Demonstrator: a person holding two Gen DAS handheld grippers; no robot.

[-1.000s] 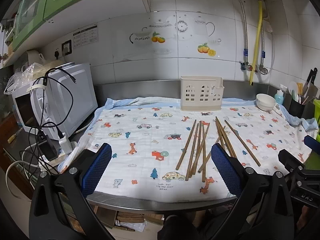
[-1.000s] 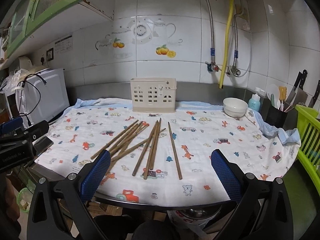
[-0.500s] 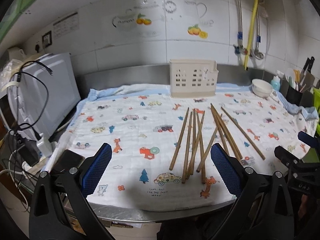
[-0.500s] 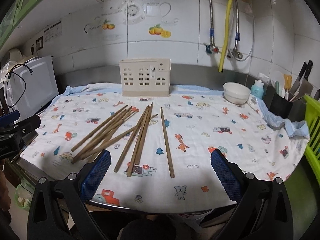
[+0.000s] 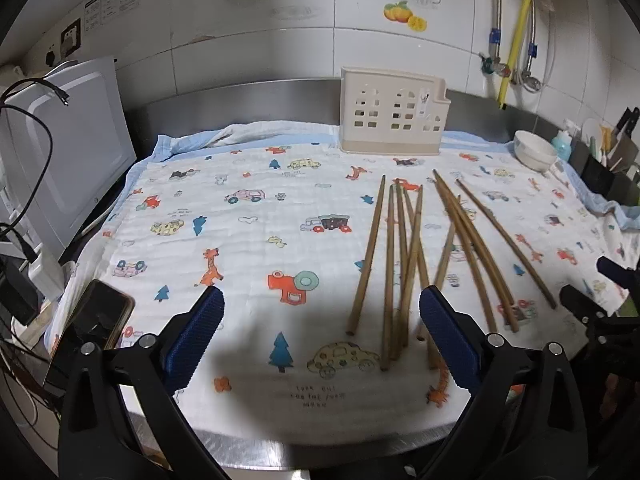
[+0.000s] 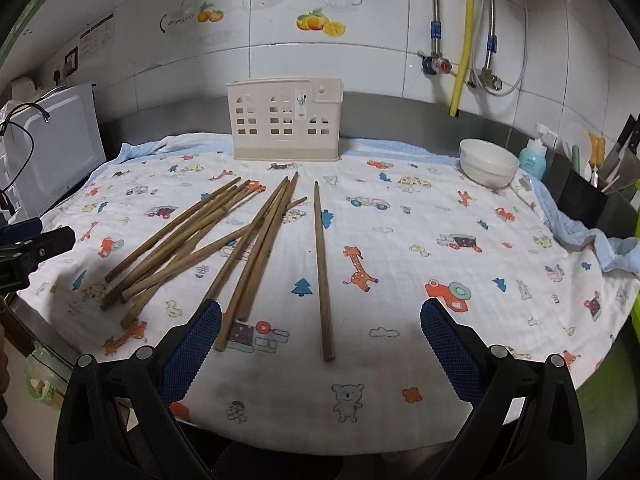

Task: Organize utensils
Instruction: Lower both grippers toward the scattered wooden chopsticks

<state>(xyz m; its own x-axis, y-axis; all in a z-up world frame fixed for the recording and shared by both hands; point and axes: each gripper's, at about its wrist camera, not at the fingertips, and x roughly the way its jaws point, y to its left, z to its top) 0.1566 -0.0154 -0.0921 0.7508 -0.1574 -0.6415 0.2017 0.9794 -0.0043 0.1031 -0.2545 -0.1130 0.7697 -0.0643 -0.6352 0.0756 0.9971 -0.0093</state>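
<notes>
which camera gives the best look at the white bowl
The right wrist view: the white bowl sits large and whole beside a blue bottle. In the left wrist view the bowl is smaller, near the picture's right edge.

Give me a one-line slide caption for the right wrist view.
Open right gripper above a cartoon-print cloth, facing scattered wooden chopsticks and a cream utensil holder.
</notes>
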